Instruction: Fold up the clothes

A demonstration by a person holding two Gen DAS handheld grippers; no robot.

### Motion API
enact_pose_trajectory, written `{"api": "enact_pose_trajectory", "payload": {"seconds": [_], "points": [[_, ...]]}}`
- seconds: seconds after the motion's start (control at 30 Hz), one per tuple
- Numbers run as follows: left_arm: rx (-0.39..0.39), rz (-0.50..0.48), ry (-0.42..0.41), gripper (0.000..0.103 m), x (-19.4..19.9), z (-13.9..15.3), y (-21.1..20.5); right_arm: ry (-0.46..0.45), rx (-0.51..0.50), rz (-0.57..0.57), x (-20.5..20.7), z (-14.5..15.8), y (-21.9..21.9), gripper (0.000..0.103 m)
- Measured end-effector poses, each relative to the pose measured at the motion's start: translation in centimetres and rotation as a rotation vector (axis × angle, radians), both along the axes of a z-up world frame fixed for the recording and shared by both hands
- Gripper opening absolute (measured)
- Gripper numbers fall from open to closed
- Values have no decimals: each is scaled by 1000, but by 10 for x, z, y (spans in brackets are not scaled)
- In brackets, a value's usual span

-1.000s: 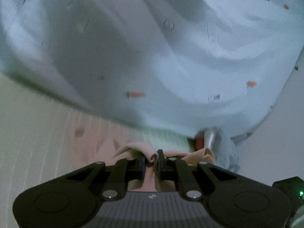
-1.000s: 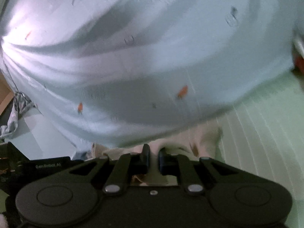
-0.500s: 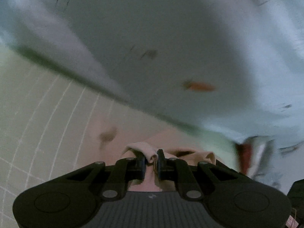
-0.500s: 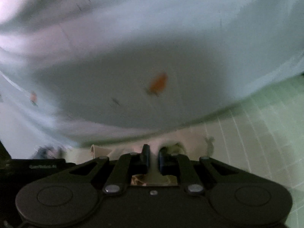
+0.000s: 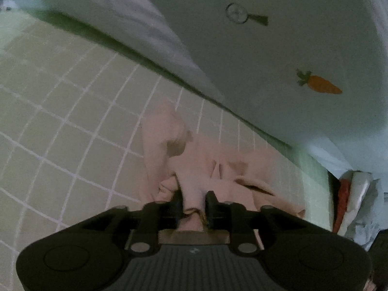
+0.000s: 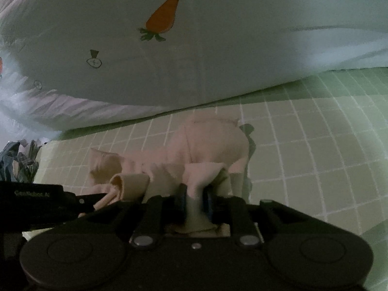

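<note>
I see a pale green work surface (image 5: 60,126) ruled with a white grid. Lighting is dim, with a dark shadow band (image 5: 135,53) across the grid. A crumpled grey-blue heap (image 6: 19,160) lies beyond the surface's left edge.

Garment bunched on gridded mat, sheet beyond.
Garment (image 5: 201,160) lies on mat (image 5: 72,126), gathered before both tongs; left tongs (image 5: 193,202) and right tongs (image 6: 195,200) each pinch its near edge. Sheet (image 6: 218,55) lies behind garment.
</note>
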State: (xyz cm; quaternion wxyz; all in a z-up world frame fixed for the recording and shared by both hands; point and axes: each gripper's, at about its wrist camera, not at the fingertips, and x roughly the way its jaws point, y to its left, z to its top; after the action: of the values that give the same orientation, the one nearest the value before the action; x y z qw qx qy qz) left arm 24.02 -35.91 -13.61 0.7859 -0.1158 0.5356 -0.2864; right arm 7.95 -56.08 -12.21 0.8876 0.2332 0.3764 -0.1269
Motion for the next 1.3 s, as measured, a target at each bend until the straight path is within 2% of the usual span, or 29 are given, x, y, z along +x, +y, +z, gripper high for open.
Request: {"api": "enact_pose_trajectory", "payload": {"seconds": [0.03, 0.07, 0.1, 0.13, 0.17, 0.2, 0.27, 0.37, 0.57, 0.7, 0.87, 1.03, 1.13, 1.2, 1.3], "points": [[12, -6, -23, 52, -1, 7, 0, -4, 1, -13, 2, 4, -4, 24], [22, -17, -63, 66, -4, 18, 1, -9, 2, -26, 3, 7, -7, 33], [25, -22, -105, 91, -6, 28, 3, -32, -5, -44, 1, 15, -9, 47], [23, -19, -143, 99, -9, 37, 7, -67, -14, -63, -4, 23, -10, 55], [20, -14, -171, 99, -12, 45, 12, -106, -21, -83, -10, 32, -12, 69], [22, -11, -180, 99, -15, 49, 17, -146, -28, -103, -16, 40, -13, 79], [27, -5, -192, 99, -20, 56, 27, -184, -27, -124, -28, 51, -15, 82], [61, 1, -143, 99, -31, 47, 42, -177, -23, -136, -45, 53, -13, 84], [145, -36, -31, 99, -59, 11, 51, -3, -24, -123, -76, 12, 7, 84], [187, -92, -27, 99, -69, 1, 37, 44, -26, -81, -90, -3, 23, 85], [220, -142, -97, 99, -62, 1, 17, 65, -96, -40, -76, -2, 23, 89], [267, -135, -206, 99, -29, 10, -1, 57, -191, 29, -39, 2, 13, 89], [281, -58, -288, 99, 5, 23, -10, 29, -266, 42, -11, 10, 3, 86], [269, 33, -315, 99, 28, 33, -9, -33, -294, 5, 9, 21, -8, 85], [241, 94, -298, 99, 47, 39, -1, -83, -246, -72, 28, 30, -26, 85]]}}
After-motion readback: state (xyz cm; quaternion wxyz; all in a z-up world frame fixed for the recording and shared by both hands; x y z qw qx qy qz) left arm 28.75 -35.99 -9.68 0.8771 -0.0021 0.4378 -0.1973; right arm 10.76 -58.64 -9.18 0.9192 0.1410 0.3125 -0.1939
